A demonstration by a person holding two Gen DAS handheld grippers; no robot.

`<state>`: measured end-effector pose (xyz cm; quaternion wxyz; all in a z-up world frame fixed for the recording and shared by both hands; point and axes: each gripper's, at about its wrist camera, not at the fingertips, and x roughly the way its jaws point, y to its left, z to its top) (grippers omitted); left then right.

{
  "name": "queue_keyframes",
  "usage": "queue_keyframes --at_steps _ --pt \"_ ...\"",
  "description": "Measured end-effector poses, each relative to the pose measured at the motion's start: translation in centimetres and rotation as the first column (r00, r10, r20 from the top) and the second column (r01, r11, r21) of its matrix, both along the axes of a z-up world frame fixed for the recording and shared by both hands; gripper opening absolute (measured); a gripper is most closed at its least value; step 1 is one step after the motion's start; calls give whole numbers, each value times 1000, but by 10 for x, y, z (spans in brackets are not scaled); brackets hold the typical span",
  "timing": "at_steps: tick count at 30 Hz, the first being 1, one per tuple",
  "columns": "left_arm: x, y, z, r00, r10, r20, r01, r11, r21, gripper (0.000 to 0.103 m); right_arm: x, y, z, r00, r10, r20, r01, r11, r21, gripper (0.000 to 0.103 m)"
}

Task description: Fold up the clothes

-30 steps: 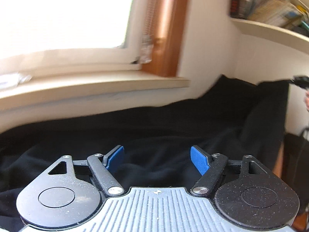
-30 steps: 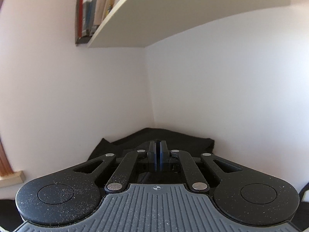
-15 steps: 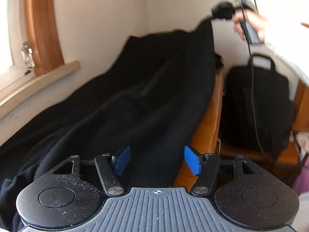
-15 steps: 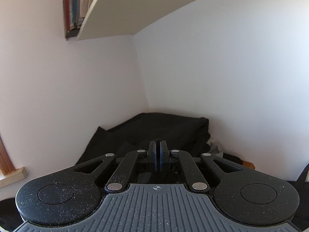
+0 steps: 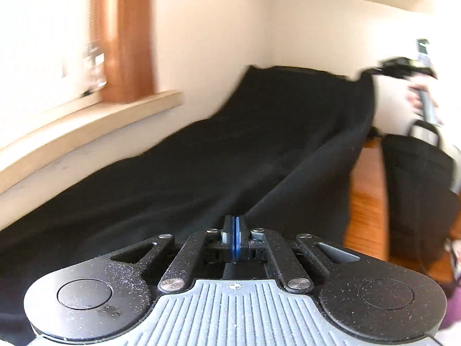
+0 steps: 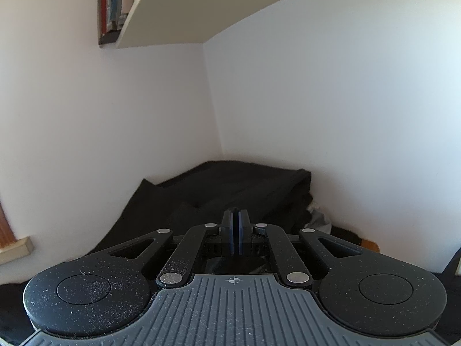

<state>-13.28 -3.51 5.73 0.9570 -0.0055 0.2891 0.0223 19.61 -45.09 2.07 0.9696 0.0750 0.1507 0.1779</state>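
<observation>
Left gripper [image 5: 234, 230] tilted downward over the near part of the black garment [image 5: 245, 150], blue pads pressed together after just closing; probably pinching a fold of cloth, but hard to confirm against the dark fabric. Garment spread along the wall under the window sill [image 5: 95, 121], far corner lifted up toward the right gripper [image 5: 403, 67], seen blurred with a hand [image 5: 417, 95] below it. In the right wrist view, right gripper [image 6: 235, 225] almost level, clenched, facing the room corner, black cloth beneath and ahead.
</observation>
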Motion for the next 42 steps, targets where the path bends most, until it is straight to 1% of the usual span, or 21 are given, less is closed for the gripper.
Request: queue_keyframes --at_steps 3,5,6,8,9,10,12,15,18,21,23,25,27,30,32,33,36,37,39,42 --pt "0 15 -9 998 50 -25 -51 998 -40 2 2 7 -6 1000 6 -12 -6 1000 -17 5" --pt "-12 19 -8 996 83 -14 -84 994 -64 3 2 12 -10 1000 11 -19 -12 1000 -26 5" --pt "-19 22 -8 995 100 -9 -101 992 -76 7 2 14 -12 1000 15 -23 -15 999 -29 5" --pt "-31 27 -7 991 134 0 -134 986 -101 8 2 17 -15 999 20 -26 -20 999 -35 5" --pt "-39 28 -6 989 151 7 -149 983 -110 12 1 18 -15 999 22 -27 -23 999 -35 5" --pt "-51 28 -3 986 166 19 -163 981 -106 17 1 19 -16 999 24 -28 -25 999 -35 5" --pt "-76 27 3 980 196 43 -191 977 -97 21 0 21 -16 999 26 -28 -27 999 -37 5" --pt "-115 21 9 969 235 74 -232 972 -46 21 -2 22 -16 999 32 -27 -33 999 -38 5" --pt "-152 14 13 957 272 102 -275 961 12 13 -5 23 -16 999 39 -27 -40 999 -34 5" --pt "-185 5 16 943 312 119 -320 946 57 13 -8 26 -16 998 50 -27 -51 998 -31 5" --pt "-198 -3 15 940 321 114 -330 941 77 13 -10 28 -15 998 58 -25 -59 998 -31 5" --pt "-203 -18 13 948 299 106 -311 943 123 13 -11 31 -13 998 64 -22 -64 997 -32 5" --pt "-199 -29 8 955 281 93 -293 944 152 13 -11 34 -12 997 70 -20 -70 997 -28 5" --pt "-183 -44 -5 963 264 54 -269 934 233 13 -13 38 -10 997 79 -20 -79 997 -21 5" --pt "-174 -56 -12 971 238 36 -239 932 271 14 -15 41 -11 996 87 -18 -88 996 -29 5" --pt "-170 -61 -16 974 224 28 -223 932 287 16 -16 42 -12 996 91 -16 -92 995 -38 5" --pt "-163 -78 -25 983 182 7 -175 938 299 17 -18 45 -15 995 99 -13 -99 993 -62 5" --pt "-159 -82 -29 985 174 -3 -164 934 318 19 -18 46 -15 995 100 -13 -100 993 -65 5" --pt "-155 -86 -35 984 178 -12 -163 922 350 28 -18 44 -17 995 100 -16 -101 993 -64 5" --pt "-148 -88 -43 981 191 -21 -168 906 388 36 -17 42 -18 995 102 -16 -102 993 -61 5"
